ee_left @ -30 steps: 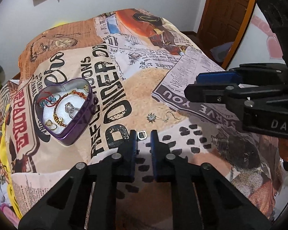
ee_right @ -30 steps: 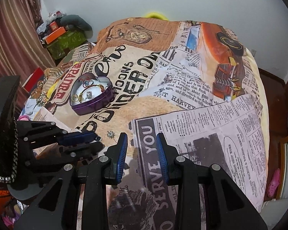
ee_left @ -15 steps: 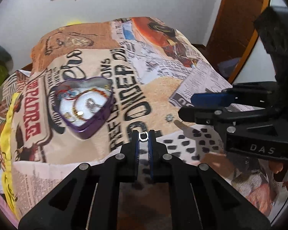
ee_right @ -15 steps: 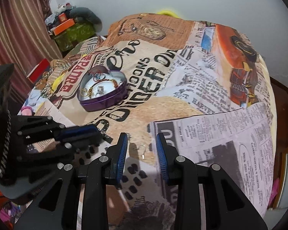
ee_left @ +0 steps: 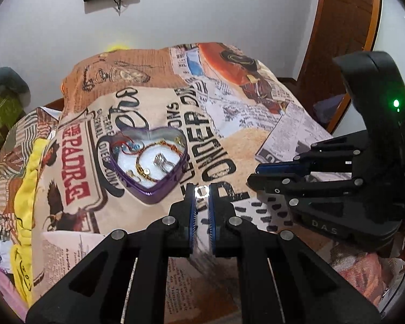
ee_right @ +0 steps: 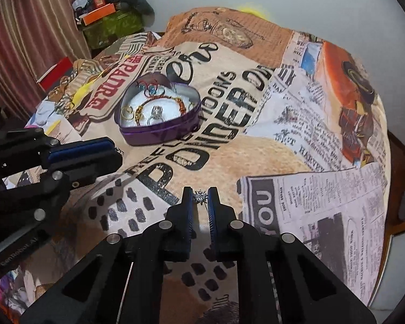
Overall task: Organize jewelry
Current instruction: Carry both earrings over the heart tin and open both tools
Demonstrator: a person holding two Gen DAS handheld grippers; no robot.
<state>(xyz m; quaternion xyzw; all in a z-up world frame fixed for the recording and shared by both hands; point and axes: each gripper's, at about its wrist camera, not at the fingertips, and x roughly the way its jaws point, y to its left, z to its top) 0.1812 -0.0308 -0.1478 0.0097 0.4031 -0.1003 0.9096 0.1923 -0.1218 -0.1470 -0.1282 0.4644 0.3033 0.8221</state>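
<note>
A purple heart-shaped tin lies open on the printed bedspread. It holds bracelets, rings and a red cord. Just right of the tin, my left gripper is shut on a small silver ring and holds it above the cloth. My right gripper has its jaws closing, and both pads pinch a silver star earring low over the spotted patch. In the left wrist view the right gripper sits to the right; in the right wrist view the left gripper sits to the left.
The bedspread falls away at its right edge toward the floor. A wooden door stands behind on the right. Boxes and clutter pile up at the far left by a curtain.
My left gripper has lifted the small ring off the cloth toward the tin. My right gripper has moved left over the star earring, and its jaws have narrowed onto it.
</note>
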